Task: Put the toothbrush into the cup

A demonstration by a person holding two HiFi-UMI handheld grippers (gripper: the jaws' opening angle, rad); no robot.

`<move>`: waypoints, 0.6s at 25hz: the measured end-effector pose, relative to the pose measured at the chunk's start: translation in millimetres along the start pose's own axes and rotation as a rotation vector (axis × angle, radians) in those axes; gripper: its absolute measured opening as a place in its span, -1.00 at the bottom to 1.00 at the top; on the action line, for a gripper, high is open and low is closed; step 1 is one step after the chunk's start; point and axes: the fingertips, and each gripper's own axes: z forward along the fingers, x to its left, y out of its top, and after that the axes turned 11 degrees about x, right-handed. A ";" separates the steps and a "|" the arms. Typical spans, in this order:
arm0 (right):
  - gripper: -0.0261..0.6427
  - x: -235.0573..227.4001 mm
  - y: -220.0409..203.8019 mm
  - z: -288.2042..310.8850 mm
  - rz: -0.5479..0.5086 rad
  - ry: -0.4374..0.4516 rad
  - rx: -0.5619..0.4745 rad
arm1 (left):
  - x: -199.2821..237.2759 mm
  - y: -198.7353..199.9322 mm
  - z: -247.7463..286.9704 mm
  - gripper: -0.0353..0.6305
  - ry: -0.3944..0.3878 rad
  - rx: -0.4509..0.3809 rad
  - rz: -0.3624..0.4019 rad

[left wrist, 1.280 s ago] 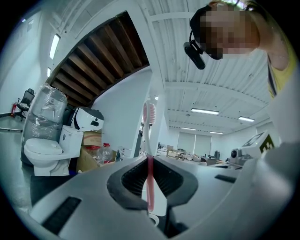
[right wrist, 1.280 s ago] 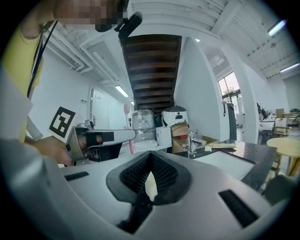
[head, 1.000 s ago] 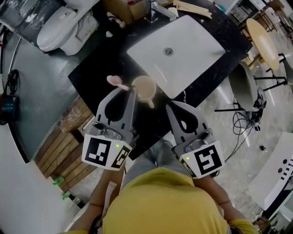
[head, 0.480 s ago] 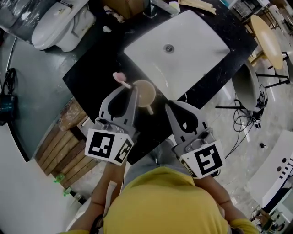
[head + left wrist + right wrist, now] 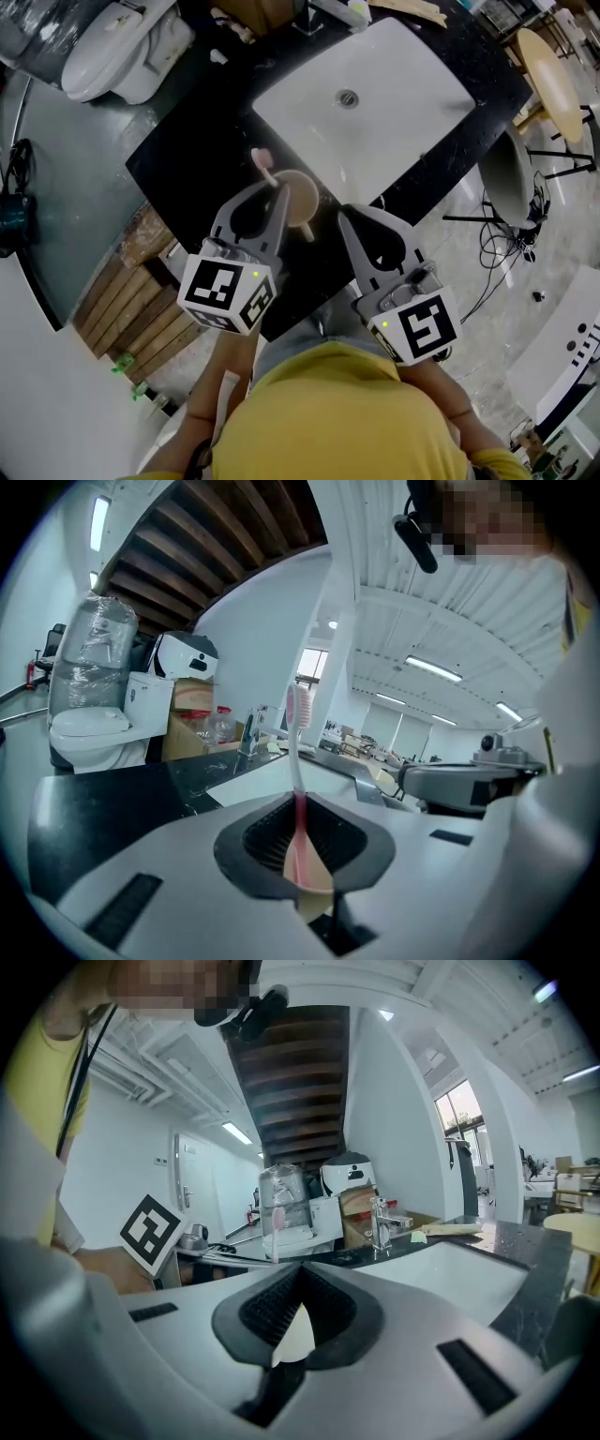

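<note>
While the left gripper is clamping the pink toothbrush by its handle, the bristle head is poking up past the jaw tips, standing nearly upright in the left gripper view. The beige cup is sitting on the black countertop right at that gripper's tips, just to their right. The lower end of the handle is hanging at the cup's near-left rim, and I can't tell whether it's dipping inside. The right gripper is hovering just right of the cup, jaws pressed together and gripping nothing. Ahead of both grippers the white sink is taking up most of the counter, and a white toilet is sitting well off beyond the left one — forward and to its left.
</note>
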 end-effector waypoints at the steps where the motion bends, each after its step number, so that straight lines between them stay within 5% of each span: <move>1: -0.88 -0.1 0.0 0.4 0.000 0.000 0.001 | 0.3 -0.1 0.6 -0.77 0.001 0.008 0.000; 15: -0.88 1.9 3.3 -2.4 0.002 -0.001 -0.011 | -2.2 -2.3 -3.6 -0.77 0.014 0.072 -0.002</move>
